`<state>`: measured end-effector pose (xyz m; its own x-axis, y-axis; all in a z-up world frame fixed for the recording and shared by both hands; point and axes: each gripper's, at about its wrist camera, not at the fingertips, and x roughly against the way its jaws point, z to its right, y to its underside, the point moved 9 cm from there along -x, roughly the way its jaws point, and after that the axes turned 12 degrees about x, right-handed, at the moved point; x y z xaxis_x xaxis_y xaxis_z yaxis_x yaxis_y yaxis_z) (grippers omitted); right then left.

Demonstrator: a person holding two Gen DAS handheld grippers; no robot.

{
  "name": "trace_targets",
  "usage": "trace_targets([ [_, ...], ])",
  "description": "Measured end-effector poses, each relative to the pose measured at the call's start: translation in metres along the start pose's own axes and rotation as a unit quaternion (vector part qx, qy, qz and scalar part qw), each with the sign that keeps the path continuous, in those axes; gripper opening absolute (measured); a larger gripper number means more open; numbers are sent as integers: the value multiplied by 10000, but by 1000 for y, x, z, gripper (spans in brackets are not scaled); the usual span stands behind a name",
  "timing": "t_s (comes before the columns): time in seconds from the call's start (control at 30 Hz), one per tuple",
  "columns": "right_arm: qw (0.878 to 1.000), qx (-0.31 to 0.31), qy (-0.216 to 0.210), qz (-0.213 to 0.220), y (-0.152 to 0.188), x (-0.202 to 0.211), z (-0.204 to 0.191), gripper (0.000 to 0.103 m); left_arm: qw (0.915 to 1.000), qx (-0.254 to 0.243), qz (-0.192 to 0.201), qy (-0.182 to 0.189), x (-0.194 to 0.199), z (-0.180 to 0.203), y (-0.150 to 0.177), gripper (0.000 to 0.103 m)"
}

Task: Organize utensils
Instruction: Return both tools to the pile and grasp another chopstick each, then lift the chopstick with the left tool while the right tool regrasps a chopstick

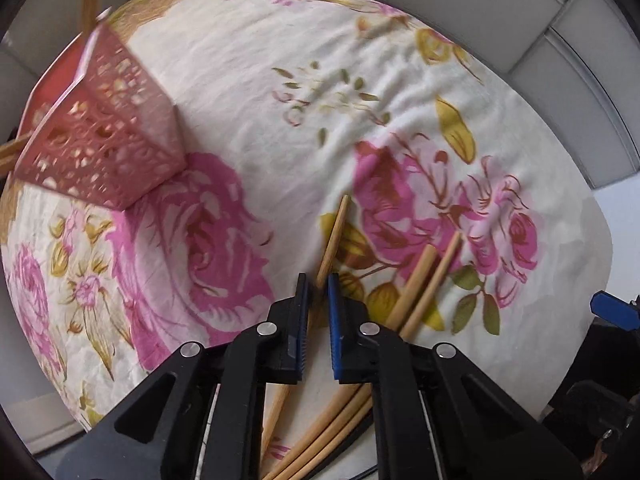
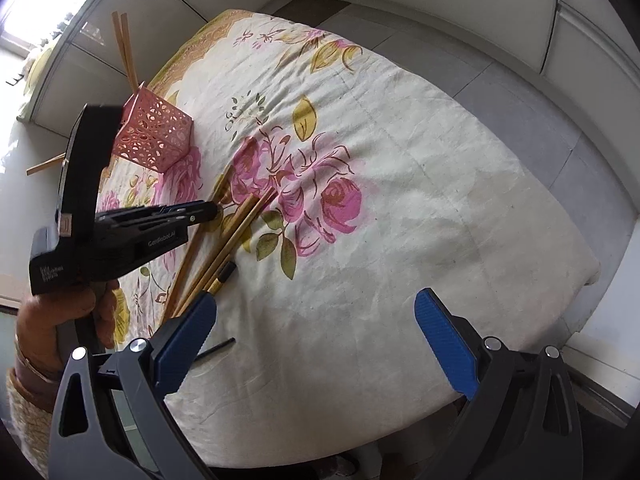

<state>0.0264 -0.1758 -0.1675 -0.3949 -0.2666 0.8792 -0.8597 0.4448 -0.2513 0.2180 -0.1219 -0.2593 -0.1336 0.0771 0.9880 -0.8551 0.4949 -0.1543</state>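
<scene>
With left gripper [image 1: 318,286] fingers closed on one chopstick [image 1: 334,232], its length runs straight ahead between them; pink holder [image 1: 108,136] far-left; right gripper [image 2: 316,312] fingers open, empty.

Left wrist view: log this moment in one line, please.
left gripper: shut on single wooden chopstick | right gripper: open, empty | pink perforated holder: upright, holds chopsticks | loose chopsticks: on floral cloth

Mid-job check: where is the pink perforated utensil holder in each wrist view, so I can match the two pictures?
Left wrist view: the pink perforated utensil holder sits at upper left, looming large on the cloth's edge.
Right wrist view: it sits upper left, smaller, just behind the left gripper.
Shared landmark: the big pink rose print right beside the holder's base, with loose bamboo chopsticks beyond it.
</scene>
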Motion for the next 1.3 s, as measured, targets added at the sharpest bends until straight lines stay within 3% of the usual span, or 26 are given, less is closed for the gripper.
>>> trace_targets([
  [0.17,9986,-255,-371,-285,-23,-20,-23,93,9911,894,901,403,44,-39,13,8],
  [0.27,9974,-402,-379,-459,-34,-37,-36,74,9822,1141,1352,629,83,-55,20,8],
  [0.37,9938,-610,-341,-871,-37,-59,-40,44,9737,1246,1799,642,119,-68,24,7],
  [0.4,9925,-711,-300,-945,-37,-64,-39,39,9705,1269,1924,702,129,-71,27,7],
  [0.63,9920,-732,200,-1013,-49,-76,-48,30,9588,1354,2353,837,170,-86,30,6],
  [0.77,9898,-409,810,-1096,-53,-83,-51,20,9551,1364,2470,899,181,-89,33,5],
  [0.97,9804,141,1520,-1246,-60,-94,-71,29,9481,1415,2675,975,199,-92,35,5],
  [1.07,9755,471,1813,-1149,-59,-98,-81,25,9449,1457,2751,1016,205,-94,35,5],
  [1.17,9789,669,1653,-994,-54,-94,-80,19,9439,1453,2796,988,209,-95,37,5],
  [1.2,9812,593,1550,-987,-52,-90,-75,15,9431,1459,2819,989,211,-95,37,5],
  [1.23,9843,487,1389,-972,-48,-82,-65,3,9420,1474,2848,994,212,-95,37,5],
  [1.3,9907,300,1059,-805,-49,-72,-55,0,9377,1519,2934,1080,218,-96,37,5],
])
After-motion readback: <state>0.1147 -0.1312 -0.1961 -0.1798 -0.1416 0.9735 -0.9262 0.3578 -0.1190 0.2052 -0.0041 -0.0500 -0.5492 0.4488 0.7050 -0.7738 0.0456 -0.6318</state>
